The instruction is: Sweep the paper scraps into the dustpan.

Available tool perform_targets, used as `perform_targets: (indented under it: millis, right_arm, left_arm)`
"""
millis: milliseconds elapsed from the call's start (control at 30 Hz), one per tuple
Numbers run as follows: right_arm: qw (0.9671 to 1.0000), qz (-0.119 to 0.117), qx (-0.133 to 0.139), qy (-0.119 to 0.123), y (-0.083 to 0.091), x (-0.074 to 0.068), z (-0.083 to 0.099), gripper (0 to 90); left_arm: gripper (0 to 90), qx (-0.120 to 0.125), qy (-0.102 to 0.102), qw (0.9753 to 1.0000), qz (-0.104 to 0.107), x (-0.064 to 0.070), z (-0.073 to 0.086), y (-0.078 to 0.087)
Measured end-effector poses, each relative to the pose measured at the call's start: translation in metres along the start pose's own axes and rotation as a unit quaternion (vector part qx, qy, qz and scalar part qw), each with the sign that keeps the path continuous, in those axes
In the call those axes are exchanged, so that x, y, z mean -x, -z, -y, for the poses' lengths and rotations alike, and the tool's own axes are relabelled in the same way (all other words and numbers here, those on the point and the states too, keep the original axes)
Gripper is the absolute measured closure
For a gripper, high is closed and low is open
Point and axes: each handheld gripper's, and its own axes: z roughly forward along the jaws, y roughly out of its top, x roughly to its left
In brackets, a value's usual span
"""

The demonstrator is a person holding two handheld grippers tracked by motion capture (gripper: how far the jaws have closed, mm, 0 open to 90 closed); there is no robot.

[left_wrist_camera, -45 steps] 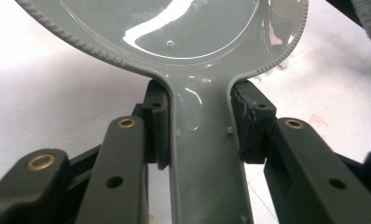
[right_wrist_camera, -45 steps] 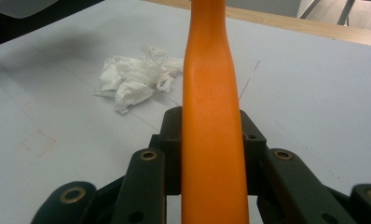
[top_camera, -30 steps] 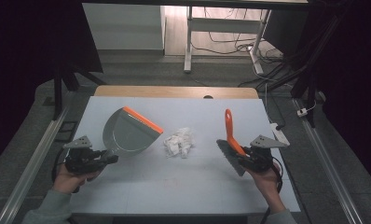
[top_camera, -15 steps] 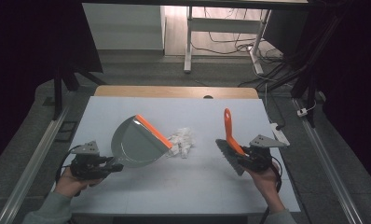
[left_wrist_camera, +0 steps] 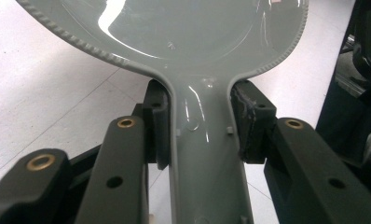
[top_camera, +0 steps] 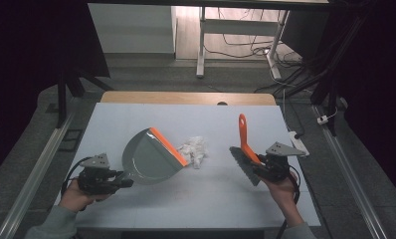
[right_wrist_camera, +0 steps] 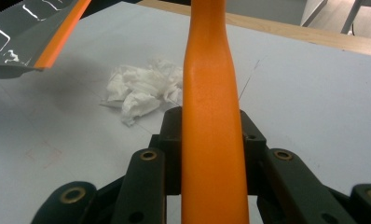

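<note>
Left gripper (top_camera: 117,182) pinches grey dustpan (top_camera: 148,158) handle; right gripper (top_camera: 258,166) pinches orange brush (top_camera: 244,142). Crumpled tissue (top_camera: 194,148) lies between them on counter (top_camera: 206,119).

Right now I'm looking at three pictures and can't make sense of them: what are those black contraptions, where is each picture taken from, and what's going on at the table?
No robot here: a person sits at the table and holds a hand-operated clamp in each hand. One picture comes from a camera above, looking down. The other two come from small cameras riding on each clamp, looking along its black jaws.

The left tool is clamped on the handle of a grey dustpan with an orange lip. The close-up shows the jaws pressing that handle from both sides.

The right tool grips the orange handle of a small brush, bristles down.

Between them lies a crumpled white tissue, close by the dustpan's lip. It looks set to be swept in.
</note>
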Motion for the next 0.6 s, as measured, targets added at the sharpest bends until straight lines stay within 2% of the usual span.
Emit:
perform_targets:
  millis: [267, 600]
  right_arm:
    - [0.9999, -0.011, 0.001, 0.009, -0.016, -0.007, -0.011, 70.0]
    - [0.9996, -0.022, 0.001, 0.015, -0.034, -0.017, -0.019, 70.0]
  left_arm:
    - [61.3, -0.008, -0.006, 0.9999, 0.002, 0.000, 0.001, 0.001]
    - [61.3, -0.029, -0.004, 0.9996, -0.005, 0.000, 0.006, 0.002]
